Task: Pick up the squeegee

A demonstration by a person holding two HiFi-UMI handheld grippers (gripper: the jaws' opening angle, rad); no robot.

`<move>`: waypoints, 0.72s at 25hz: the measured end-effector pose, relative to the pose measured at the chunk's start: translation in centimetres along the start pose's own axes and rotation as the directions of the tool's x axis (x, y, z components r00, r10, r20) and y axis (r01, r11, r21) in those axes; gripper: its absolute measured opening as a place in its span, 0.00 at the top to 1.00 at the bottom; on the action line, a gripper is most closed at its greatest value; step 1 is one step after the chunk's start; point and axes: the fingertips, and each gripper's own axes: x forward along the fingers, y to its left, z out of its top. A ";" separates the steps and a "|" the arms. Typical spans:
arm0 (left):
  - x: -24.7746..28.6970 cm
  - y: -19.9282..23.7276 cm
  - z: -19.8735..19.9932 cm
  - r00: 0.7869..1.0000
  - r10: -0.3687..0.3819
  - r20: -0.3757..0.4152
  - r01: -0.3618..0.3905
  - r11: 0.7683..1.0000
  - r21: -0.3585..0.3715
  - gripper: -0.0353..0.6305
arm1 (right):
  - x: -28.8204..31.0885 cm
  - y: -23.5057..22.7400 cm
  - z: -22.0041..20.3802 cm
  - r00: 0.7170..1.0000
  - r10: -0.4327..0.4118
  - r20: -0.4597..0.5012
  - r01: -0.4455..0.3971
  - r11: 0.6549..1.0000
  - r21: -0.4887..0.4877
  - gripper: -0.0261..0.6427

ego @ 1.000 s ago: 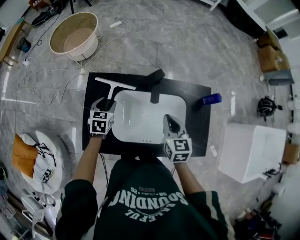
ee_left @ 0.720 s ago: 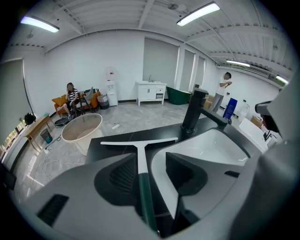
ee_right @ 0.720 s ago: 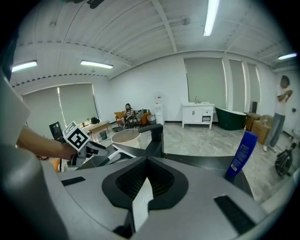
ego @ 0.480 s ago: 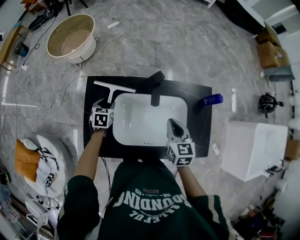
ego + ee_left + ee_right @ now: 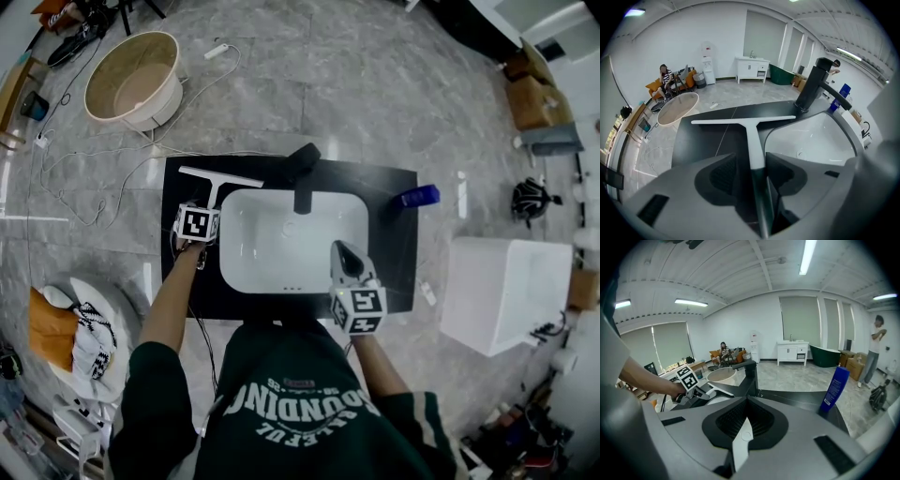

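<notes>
Jaws of the left gripper (image 5: 751,165) stand a little apart on either side of the squeegee (image 5: 749,127) handle, the right one against it and a thin gap at the left one, so it is not clamped. The squeegee lies flat at the far left corner of the bench (image 5: 394,258), blade along the far edge, handle pointing toward the near edge, just left of the sink (image 5: 291,239). The right gripper (image 5: 343,255) has its jaws together on nothing and hovers over the sink's near right part. A black tap (image 5: 302,173) stands at the middle of the far edge, just right of the blade's end, and a blue bottle (image 5: 415,197) stands upright near the far right corner; neither blocks the handle. A round tub (image 5: 131,80) and a loose cable (image 5: 84,173) lie on the floor beyond the far left corner. The head view gives the layout but not the gap at the handle, which only the left gripper view shows. The right gripper view shows a person (image 5: 876,350) standing past the bottle.
</notes>
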 end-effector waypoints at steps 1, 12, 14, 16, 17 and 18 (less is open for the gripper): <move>0.2 0.0 0.0 1.000 -0.005 -0.017 0.005 1.000 0.003 0.65 | 0.0 0.0 -0.1 1.000 -0.001 -0.003 0.001 1.000 0.000 0.96; 0.6 -0.3 -0.8 0.989 -0.008 -0.146 0.020 0.996 0.084 0.79 | -0.9 -0.4 -0.3 1.000 -0.024 0.009 0.023 0.999 0.034 0.96; 0.7 -0.1 -0.7 0.990 -0.015 -0.141 0.025 0.997 0.069 0.79 | -1.1 -0.8 -0.7 0.999 -0.035 0.010 0.035 0.999 0.034 0.96; 0.7 0.0 -0.7 0.991 -0.022 -0.133 0.028 0.999 0.044 0.80 | -1.3 -0.9 -0.8 0.999 -0.038 0.012 0.037 0.999 0.039 0.96; 0.7 0.1 -0.6 0.992 -0.023 -0.126 0.027 0.999 0.026 0.80 | -1.4 -0.8 -0.9 0.999 -0.035 0.014 0.035 0.999 0.042 0.96; 0.7 0.2 -0.7 0.993 -0.022 -0.118 0.023 1.000 0.008 0.81 | -1.5 -0.7 -0.9 0.999 -0.032 0.016 0.032 0.998 0.046 0.96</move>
